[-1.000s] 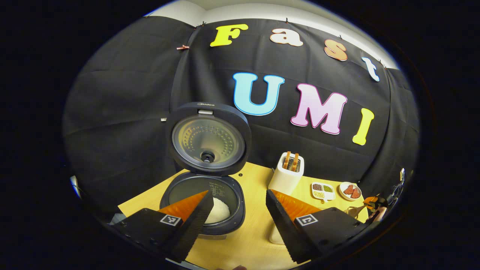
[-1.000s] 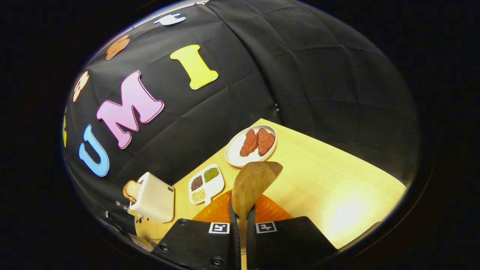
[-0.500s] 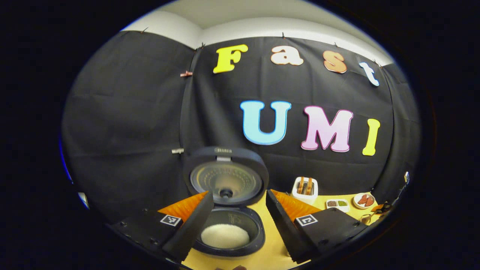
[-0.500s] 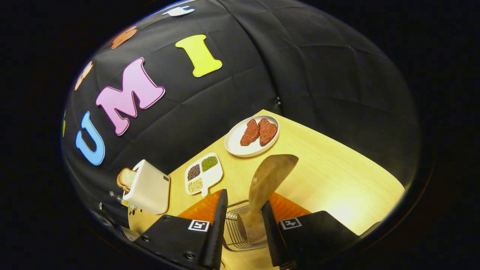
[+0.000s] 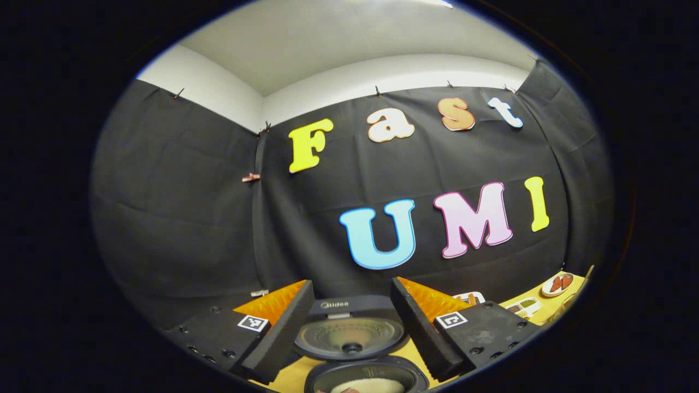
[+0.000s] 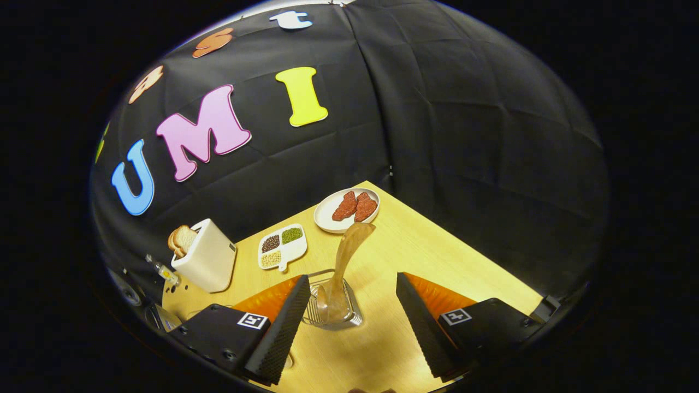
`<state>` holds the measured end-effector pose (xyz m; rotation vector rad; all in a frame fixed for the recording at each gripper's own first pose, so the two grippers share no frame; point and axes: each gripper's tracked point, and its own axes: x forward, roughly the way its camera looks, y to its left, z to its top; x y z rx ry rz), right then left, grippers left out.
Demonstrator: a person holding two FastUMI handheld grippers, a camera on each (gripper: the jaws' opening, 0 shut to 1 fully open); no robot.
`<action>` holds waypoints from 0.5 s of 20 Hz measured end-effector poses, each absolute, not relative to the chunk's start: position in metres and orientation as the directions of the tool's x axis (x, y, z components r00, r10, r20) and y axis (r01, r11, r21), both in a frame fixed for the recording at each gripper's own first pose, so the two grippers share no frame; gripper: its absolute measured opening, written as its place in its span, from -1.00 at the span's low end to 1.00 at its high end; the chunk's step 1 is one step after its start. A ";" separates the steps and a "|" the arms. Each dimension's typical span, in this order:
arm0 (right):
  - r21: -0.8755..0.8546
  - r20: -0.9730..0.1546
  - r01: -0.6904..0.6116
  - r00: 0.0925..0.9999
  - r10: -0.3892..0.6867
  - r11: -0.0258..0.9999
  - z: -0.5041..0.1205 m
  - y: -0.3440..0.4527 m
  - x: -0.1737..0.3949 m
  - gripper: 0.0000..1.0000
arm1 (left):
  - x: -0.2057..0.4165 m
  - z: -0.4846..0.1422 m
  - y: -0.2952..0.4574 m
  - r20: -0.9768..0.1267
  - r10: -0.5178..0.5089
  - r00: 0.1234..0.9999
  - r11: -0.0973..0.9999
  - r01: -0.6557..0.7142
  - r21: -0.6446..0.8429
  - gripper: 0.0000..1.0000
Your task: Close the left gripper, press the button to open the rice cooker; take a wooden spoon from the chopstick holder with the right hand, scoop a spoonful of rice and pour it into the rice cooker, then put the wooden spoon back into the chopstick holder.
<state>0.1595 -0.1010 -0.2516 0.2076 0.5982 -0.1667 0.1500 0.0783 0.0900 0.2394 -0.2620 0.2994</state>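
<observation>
In the right gripper view the wooden spoon stands bowl-up in the wire chopstick holder on the yellow table. My right gripper is open, its fingers on either side of the holder and raised clear of it. In the left gripper view the dark rice cooker sits low in the frame with its lid swung up and white rice showing in the pot. My left gripper hangs open in front of the cooker with nothing in it.
A white toaster with bread stands at the left. A divided dish of beans and a white plate with red pieces lie behind the holder. The table's right edge runs along the black cloth wall.
My right gripper opened off the spoon, left it in the holder and drew back. My left gripper pulled back and tilted up, so the cooker sank low in its view.
</observation>
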 end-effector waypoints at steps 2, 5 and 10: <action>0.105 -0.561 0.180 0.823 -0.091 0.978 -0.239 -0.104 0.142 0.97 | 0.171 0.088 0.090 0.294 0.228 0.928 0.933 -0.295 0.208 0.97; 0.077 -0.534 0.127 0.843 -0.067 0.989 -0.219 -0.089 0.117 0.97 | 0.199 0.085 0.111 0.290 0.222 0.931 0.934 -0.288 0.211 0.91; 0.051 -0.533 0.047 0.846 -0.012 0.998 -0.211 -0.054 0.087 0.97 | 0.235 0.063 0.135 0.230 0.227 0.946 0.945 -0.271 0.183 0.97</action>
